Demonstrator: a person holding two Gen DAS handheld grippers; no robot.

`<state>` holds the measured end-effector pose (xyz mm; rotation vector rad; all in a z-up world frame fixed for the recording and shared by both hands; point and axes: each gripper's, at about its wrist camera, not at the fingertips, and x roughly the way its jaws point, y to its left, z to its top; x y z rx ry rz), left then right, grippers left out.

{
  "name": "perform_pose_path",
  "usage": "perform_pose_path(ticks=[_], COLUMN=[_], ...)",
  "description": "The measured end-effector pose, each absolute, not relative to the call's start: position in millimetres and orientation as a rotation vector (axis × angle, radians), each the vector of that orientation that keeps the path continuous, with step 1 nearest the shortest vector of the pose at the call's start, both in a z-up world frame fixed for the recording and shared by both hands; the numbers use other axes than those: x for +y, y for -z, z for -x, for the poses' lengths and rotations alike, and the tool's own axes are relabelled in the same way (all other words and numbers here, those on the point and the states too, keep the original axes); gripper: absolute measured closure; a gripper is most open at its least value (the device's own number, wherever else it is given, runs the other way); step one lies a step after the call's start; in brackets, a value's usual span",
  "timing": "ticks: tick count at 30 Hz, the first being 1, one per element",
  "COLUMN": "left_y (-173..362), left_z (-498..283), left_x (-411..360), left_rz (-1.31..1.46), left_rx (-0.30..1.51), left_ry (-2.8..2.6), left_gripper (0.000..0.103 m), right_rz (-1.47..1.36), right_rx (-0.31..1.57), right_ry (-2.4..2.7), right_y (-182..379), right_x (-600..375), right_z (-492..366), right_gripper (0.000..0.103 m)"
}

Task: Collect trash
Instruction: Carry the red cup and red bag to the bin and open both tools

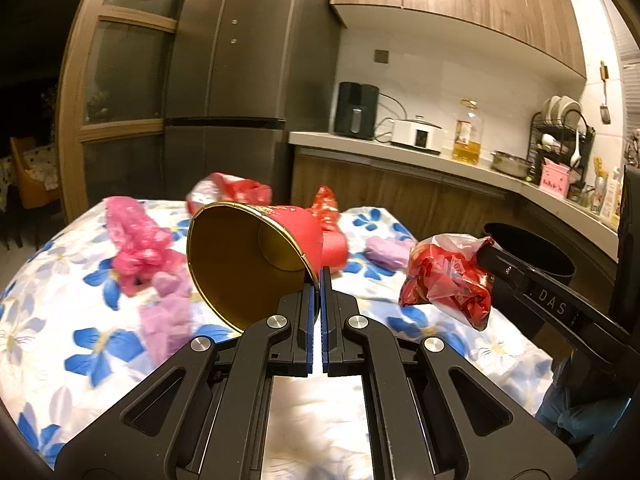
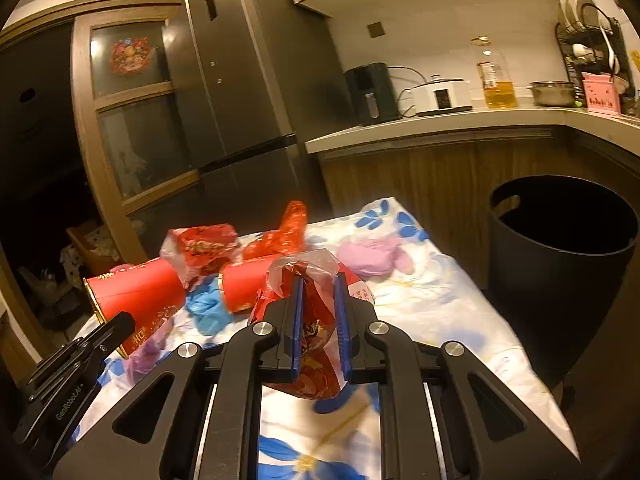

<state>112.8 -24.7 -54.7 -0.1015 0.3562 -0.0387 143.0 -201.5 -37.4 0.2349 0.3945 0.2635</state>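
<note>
My left gripper (image 1: 320, 276) is shut on the rim of a red paper cup (image 1: 296, 226) with a gold inside, held tilted above the floral-cloth table (image 1: 80, 320). In the right wrist view that cup (image 2: 136, 296) and the left gripper (image 2: 122, 322) appear at the lower left. My right gripper (image 2: 318, 280) is shut on a crumpled red plastic wrapper (image 2: 316, 344), lifted off the cloth. The left wrist view shows the wrapper (image 1: 448, 280) hanging from the right gripper (image 1: 486, 250) near the black bin (image 1: 536, 248). The bin (image 2: 552, 300) stands open beside the table's right edge.
On the cloth lie a pink bag (image 1: 136, 240), purple gloves (image 2: 368, 258), a blue glove (image 2: 208, 308), a second red cup (image 2: 240, 284) and more red wrappers (image 2: 204, 246). A fridge (image 2: 248, 92) and a kitchen counter (image 2: 440, 128) with appliances stand behind.
</note>
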Motion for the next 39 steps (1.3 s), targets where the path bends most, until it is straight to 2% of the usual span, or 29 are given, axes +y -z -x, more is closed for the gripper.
perform_pose_path(ticks=[19, 39], left_y=[41.0, 13.7], left_z=[-149.2, -203.6], left_x=[-97.1, -243.8], left_rz=[0.039, -0.008], left_rx=[0.335, 0.240], left_ry=[0.175, 0.485], left_gripper=[0.101, 0.101], right_rz=[-0.261, -0.298], right_rx=[0.333, 0.162], right_ry=[-0.152, 0.190], right_y=[23.9, -8.1], right_x=[-264.0, -388.8], right_z=[-139.6, -144.5], right_gripper=[0.088, 0.088])
